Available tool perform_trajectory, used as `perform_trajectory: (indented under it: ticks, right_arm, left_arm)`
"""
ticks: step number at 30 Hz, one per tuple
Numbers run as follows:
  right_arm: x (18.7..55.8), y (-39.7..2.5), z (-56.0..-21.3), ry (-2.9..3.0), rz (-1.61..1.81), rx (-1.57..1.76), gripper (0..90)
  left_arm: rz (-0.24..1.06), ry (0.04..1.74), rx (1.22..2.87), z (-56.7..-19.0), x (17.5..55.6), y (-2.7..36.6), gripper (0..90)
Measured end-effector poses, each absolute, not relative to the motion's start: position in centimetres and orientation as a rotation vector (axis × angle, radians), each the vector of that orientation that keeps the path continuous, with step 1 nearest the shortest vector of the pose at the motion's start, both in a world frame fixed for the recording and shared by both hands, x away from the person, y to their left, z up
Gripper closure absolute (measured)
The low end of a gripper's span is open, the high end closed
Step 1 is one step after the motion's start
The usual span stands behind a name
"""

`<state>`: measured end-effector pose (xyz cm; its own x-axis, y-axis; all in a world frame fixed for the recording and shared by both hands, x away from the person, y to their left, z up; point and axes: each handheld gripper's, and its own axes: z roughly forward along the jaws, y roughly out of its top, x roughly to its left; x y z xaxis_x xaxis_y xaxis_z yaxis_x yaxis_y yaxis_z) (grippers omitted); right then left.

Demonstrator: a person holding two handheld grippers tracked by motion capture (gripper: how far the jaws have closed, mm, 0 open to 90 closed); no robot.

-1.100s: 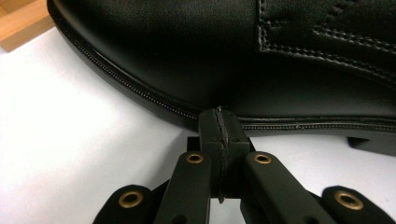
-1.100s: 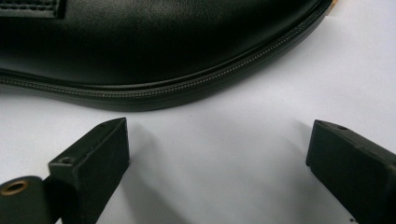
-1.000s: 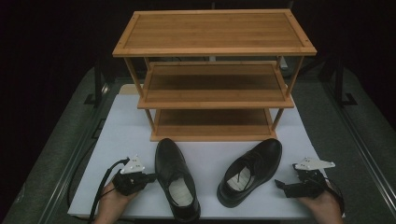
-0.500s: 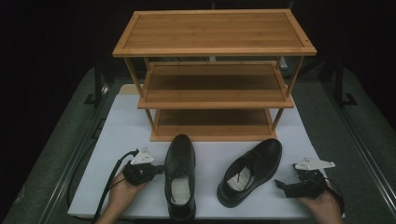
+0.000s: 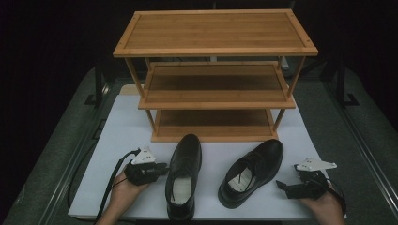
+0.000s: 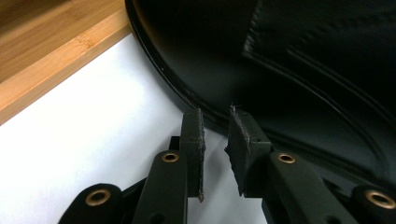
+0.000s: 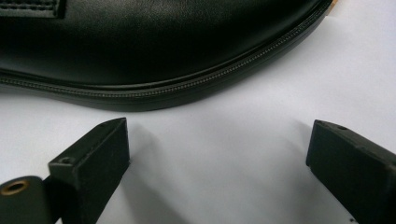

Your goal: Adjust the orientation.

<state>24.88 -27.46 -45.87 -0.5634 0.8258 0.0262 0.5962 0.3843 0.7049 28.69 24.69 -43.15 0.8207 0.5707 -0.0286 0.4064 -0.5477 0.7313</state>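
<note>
This looks like a staged recording bench in a lab or studio, not a lived-in home. A dark table with raised metal rails along its sides carries a plain white sheet as a work surface, and the surroundings fall away into blackness with no walls or furniture to be seen. Black stands or brackets rise at the table's edges. The household props, a three-tier bamboo shoe rack and two black leather dress shoes, are set out alone, as for a demonstration
</note>
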Motion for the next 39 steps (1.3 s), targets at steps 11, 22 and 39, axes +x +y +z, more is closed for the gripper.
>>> perform_trajectory:
  ticks: [11, 22, 39]
  right_arm:
    - [24.9, -27.5, -45.9, 2.319, 0.975, 1.243, 5.7]
    - [24.9, -27.5, -45.9, 2.32, 0.974, 1.245, 5.6]
    - [24.9, -27.5, -45.9, 2.319, 0.975, 1.243, 5.7]
  left_arm:
    - [0.181, 0.672, 2.19, -43.0, 24.9, 26.5, 78.5]
    - [0.122, 0.63, 2.249, -44.2, 24.7, 24.7, 85.7]
    - [0.118, 0.596, 2.269, -44.1, 25.8, 22.1, 81.6]
